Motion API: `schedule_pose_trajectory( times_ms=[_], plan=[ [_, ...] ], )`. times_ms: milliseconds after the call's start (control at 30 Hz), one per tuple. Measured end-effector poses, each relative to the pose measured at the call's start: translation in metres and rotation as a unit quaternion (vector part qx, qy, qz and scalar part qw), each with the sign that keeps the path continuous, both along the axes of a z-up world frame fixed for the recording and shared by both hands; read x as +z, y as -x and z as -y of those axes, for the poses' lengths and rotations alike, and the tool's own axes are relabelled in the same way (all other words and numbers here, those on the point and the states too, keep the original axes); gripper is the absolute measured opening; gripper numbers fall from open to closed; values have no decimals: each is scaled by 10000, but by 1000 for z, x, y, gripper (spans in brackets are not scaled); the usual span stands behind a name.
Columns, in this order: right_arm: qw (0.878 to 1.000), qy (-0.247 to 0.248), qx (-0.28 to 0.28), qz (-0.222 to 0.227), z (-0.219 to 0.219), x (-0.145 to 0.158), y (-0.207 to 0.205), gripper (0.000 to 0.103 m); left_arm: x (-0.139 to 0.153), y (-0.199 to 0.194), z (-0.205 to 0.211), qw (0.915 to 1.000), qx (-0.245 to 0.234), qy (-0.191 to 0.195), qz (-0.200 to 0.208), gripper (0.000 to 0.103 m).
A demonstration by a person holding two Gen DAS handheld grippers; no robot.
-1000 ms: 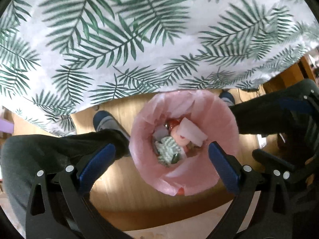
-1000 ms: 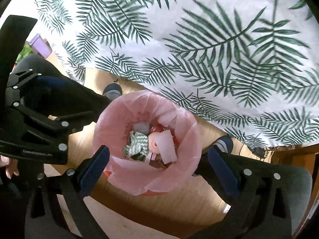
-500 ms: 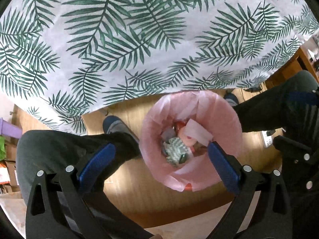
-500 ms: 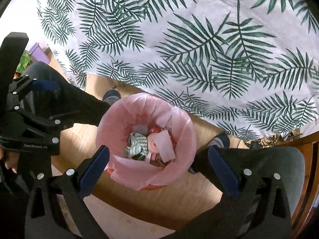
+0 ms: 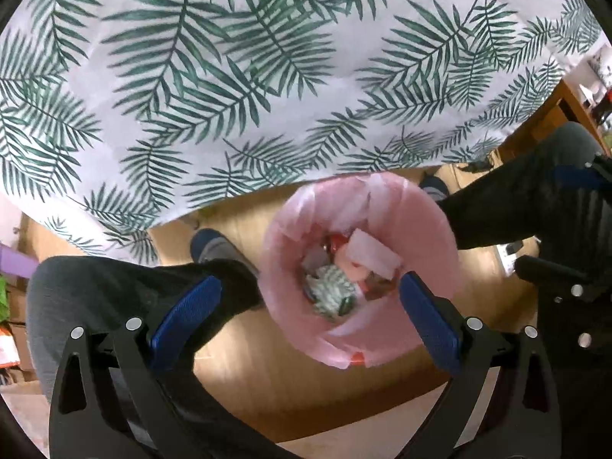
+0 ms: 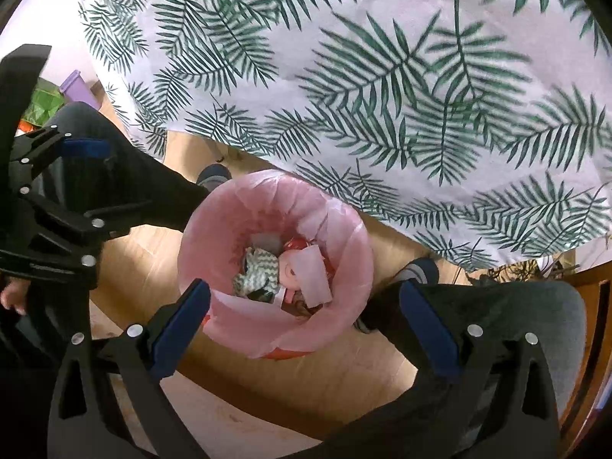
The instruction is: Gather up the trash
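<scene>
Right wrist: purple box (image 6: 78,88) visible | left wrist: not clearly | both tongs (image 5: 304,321) (image 6: 304,325) wide, empty over bin (image 5: 440,237).

We are looking at a thin, slightly glossy pink plastic liner (image 5: 432,229) crinkling over the bin's rim, and inside it crumpled paper (image 6: 258,267) with a green zigzag print is lying beside a smooth white plastic piece (image 6: 315,275). A matt cloth (image 5: 267,76) printed with green fern leaves is draping over the desk, above a smooth, light wooden floor (image 5: 248,375) that is catching a soft sheen. We are seeing matt black plastic frames carrying fingers (image 5: 185,311) padded in matt blue, with small shiny metal screws.
</scene>
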State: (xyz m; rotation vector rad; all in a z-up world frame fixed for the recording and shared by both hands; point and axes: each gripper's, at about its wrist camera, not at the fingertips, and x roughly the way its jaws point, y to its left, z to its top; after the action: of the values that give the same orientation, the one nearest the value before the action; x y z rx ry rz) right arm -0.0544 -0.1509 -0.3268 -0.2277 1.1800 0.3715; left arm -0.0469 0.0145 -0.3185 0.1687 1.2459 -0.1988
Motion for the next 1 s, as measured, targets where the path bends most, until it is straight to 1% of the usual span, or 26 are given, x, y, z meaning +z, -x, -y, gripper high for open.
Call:
schedule_pose_trajectory(
  times_ms=[67,167,367,733,1000],
  plan=[
    [10000,-16,-57,-16,2,-5,-2,98,-4,-1,-2,10000,54,13,-80,97],
    [10000,-40,-41,51,2,-5,-3,98,-7,-1,-4,9997,102,135,-152,97],
    [10000,71,28,61,-2,-7,-2,98,-9,-2,-5,9997,143,87,-186,97],
    [10000,72,29,51,-2,-7,-4,98,-11,-2,-5,9996,117,106,-215,97],
    [10000,55,23,54,0,-7,-4,98,-12,-3,-5,9997,128,35,-195,97]
  ],
)
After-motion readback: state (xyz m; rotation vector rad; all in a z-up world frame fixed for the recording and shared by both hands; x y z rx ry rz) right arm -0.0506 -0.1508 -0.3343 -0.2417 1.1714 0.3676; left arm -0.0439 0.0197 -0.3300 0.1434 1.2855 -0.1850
